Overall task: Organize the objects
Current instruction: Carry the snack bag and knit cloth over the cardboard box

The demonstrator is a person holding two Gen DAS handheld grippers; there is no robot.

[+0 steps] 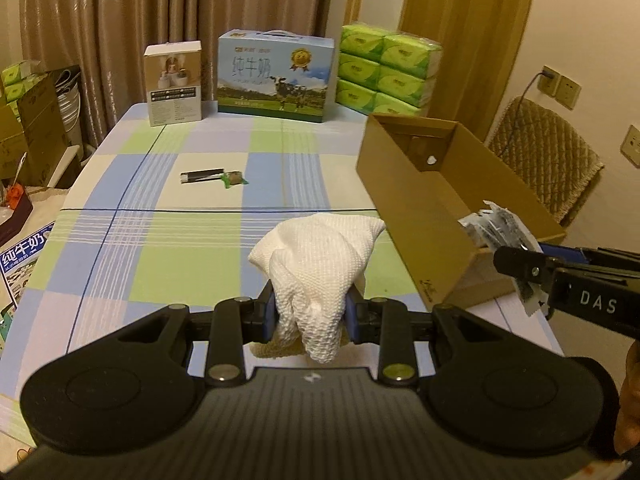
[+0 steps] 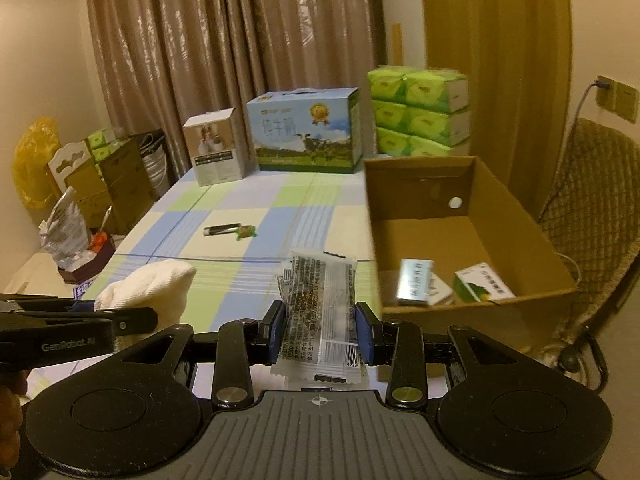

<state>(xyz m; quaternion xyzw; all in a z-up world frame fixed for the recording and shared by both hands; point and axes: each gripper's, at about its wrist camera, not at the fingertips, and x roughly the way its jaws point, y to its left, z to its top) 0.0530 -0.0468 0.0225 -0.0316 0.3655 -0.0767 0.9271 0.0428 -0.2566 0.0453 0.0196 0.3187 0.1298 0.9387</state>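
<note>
My left gripper [image 1: 308, 316] is shut on a bunched white cloth [image 1: 320, 264], held above the checked tablecloth [image 1: 172, 248]. My right gripper [image 2: 322, 332] is shut on a clear printed snack packet [image 2: 320, 304], just left of the open cardboard box [image 2: 516, 248]. In the left wrist view the right gripper [image 1: 520, 268] and its packet [image 1: 496, 228] hang over the near corner of the box [image 1: 404, 196]. Two small cartons [image 2: 416, 282] [image 2: 482, 282] lie inside the box. A black tube [image 2: 222, 230] and a green wrapped sweet [image 2: 246, 233] lie mid-table.
At the table's far edge stand a small white carton [image 1: 174, 82], a blue milk case [image 1: 276, 76] and stacked green tissue packs [image 1: 388, 68]. A padded chair [image 2: 592, 216] is right of the box. Cardboard boxes [image 2: 116, 184] and bags crowd the floor at left.
</note>
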